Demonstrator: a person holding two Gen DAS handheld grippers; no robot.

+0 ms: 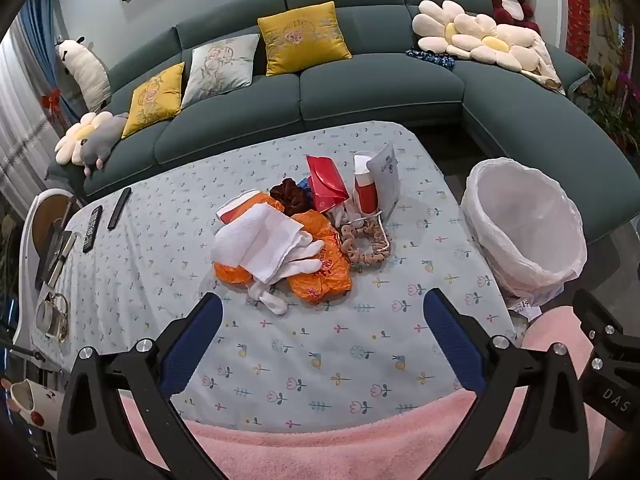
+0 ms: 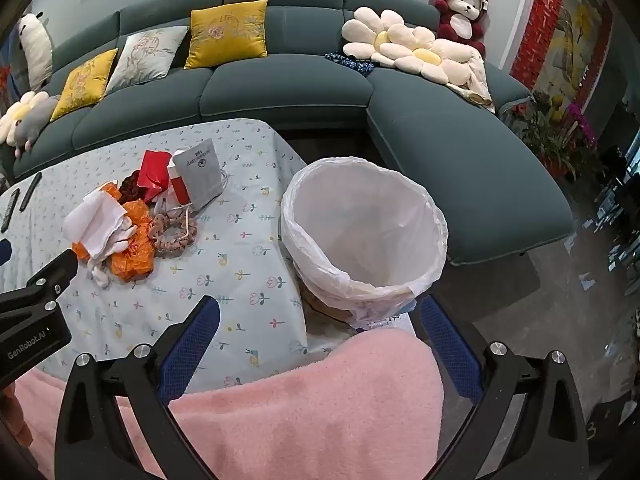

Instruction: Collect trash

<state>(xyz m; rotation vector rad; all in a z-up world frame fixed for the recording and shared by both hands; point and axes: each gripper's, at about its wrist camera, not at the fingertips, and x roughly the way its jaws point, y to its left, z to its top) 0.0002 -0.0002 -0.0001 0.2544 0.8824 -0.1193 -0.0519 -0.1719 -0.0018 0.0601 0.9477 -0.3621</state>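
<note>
A pile of items lies mid-table: a white towel with gloves (image 1: 264, 248), orange plastic wrappers (image 1: 324, 268), a red paper bag (image 1: 326, 184), a red-and-white cup (image 1: 365, 188), a grey paper bag (image 1: 386, 178), a beige scrunchie (image 1: 366, 242) and a dark brown scrunchie (image 1: 290, 194). The pile also shows in the right wrist view (image 2: 132, 216). A white-lined trash bin (image 2: 364, 232) stands at the table's right edge; it also shows in the left wrist view (image 1: 524, 232). My left gripper (image 1: 322, 328) is open and empty, short of the pile. My right gripper (image 2: 320, 332) is open and empty, near the bin.
The table has a floral cloth (image 1: 304, 360). Two remote controls (image 1: 106, 216) lie at its left edge beside a white side stand (image 1: 28, 248). A pink fleece blanket (image 2: 304, 412) lies below both grippers. A teal sofa (image 1: 360, 88) with cushions stands behind.
</note>
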